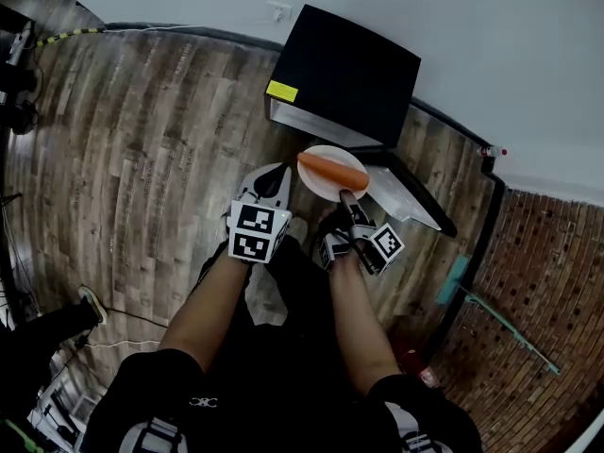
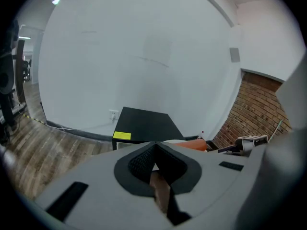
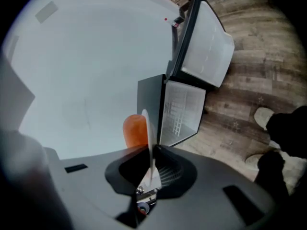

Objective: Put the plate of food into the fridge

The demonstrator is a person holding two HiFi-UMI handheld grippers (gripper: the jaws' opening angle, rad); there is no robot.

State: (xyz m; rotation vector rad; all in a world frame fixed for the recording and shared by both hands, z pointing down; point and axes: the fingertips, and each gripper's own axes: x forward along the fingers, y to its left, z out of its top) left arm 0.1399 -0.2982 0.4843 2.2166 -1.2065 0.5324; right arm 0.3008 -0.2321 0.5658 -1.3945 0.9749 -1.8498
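A white plate (image 1: 317, 190) carrying a long orange piece of food (image 1: 332, 170) hangs just in front of the black mini fridge (image 1: 344, 74). My right gripper (image 1: 346, 196) is shut on the plate's near rim. In the right gripper view the plate (image 3: 147, 143) stands edge-on between the jaws, with the orange food (image 3: 134, 131) to its left. The fridge's door (image 3: 206, 51) is swung wide and its white inside (image 3: 184, 111) shows. My left gripper (image 1: 281, 174) is shut and empty, close beside the plate's left edge. In the left gripper view the fridge (image 2: 144, 123) lies straight ahead.
The open fridge door (image 1: 408, 196) juts out on the right, near my right gripper. A brick wall (image 1: 547, 281) and a teal-handled tool (image 1: 491, 305) lie further right. A white wall (image 1: 491, 45) backs the fridge. Wood floor (image 1: 142, 140) spreads left. My shoe (image 3: 264, 116) is below.
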